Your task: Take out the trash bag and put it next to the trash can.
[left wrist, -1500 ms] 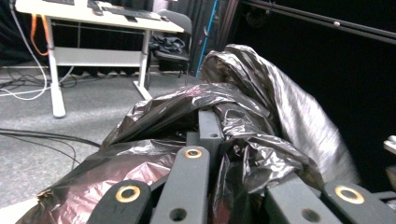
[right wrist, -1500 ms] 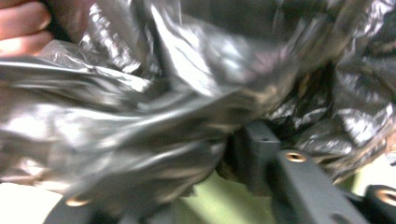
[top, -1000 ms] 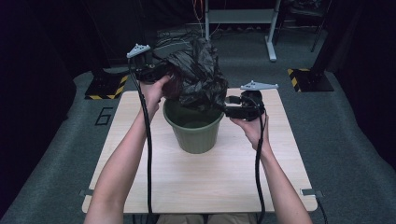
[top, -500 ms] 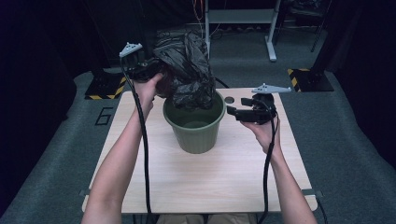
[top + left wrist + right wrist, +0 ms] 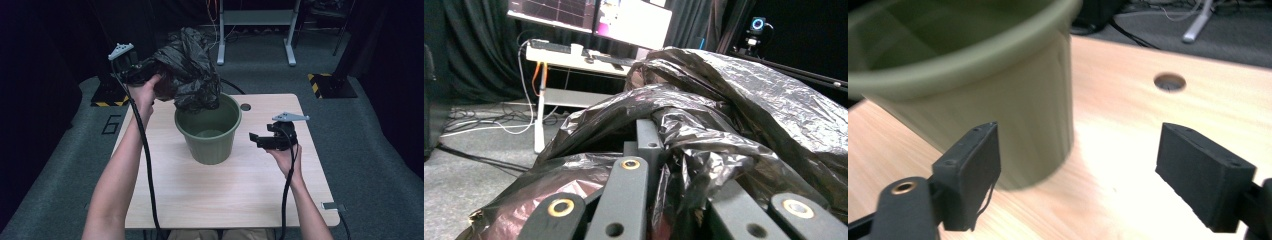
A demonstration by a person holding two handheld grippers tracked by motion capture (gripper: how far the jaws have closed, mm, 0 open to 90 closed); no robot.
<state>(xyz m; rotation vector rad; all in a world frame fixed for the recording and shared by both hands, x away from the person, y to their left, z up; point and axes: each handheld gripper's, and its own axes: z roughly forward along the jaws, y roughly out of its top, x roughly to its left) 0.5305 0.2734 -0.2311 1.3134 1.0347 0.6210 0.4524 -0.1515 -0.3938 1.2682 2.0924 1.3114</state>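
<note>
While the black bag (image 5: 187,70) hung bunched over the back rim of the green bucket (image 5: 208,127) in the middle of the surface (image 5: 240,195), the step looked like lining the bucket with it. The left gripper (image 5: 131,70) had its jaws closed tight on the bag. The right gripper (image 5: 260,141) was low beside the bucket with nothing between its jaws, which had just been opening. Next, that gripper should probably catch the bag's loose edge and spread it. A second ago, both grippers were up at the bag; then the right one came down and the left one went further left.
</note>
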